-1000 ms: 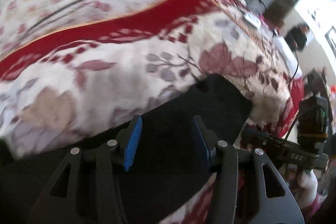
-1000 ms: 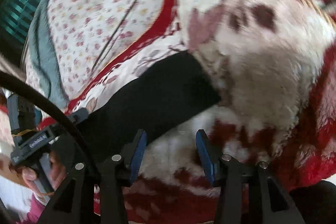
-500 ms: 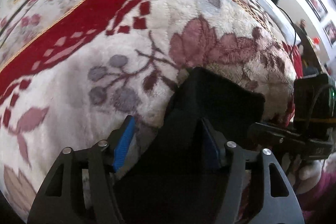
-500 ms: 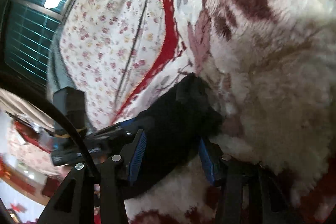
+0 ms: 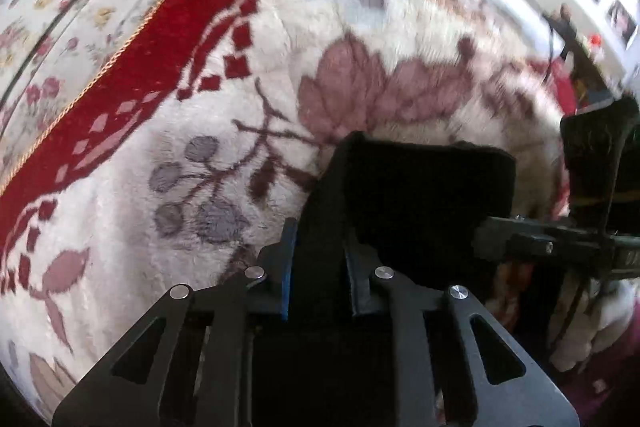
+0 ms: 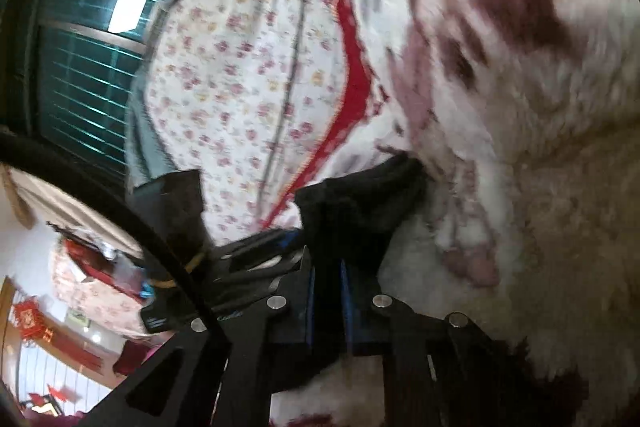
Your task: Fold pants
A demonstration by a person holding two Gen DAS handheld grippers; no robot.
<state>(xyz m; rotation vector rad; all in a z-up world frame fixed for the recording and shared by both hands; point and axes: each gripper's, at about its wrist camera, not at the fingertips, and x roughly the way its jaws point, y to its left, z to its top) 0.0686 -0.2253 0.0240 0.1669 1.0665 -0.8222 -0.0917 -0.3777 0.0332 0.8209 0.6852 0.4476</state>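
While both sets of fingers are closing on the black fabric pants [image 5: 420, 195] lying on the plush floral blanket [image 5: 200, 147], the left gripper [image 5: 316, 267] and right gripper [image 6: 326, 291] pinch only thin edge folds, which could slip free or snag blanket pile when lifted.

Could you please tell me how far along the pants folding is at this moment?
Early stage. Done: both grippers have reached one end of the black pants on the fleece blanket. In hand: the left gripper and right gripper are closing on that edge, cloth between their jaws. Left: carrying it over to fold; no finished fold is visible.
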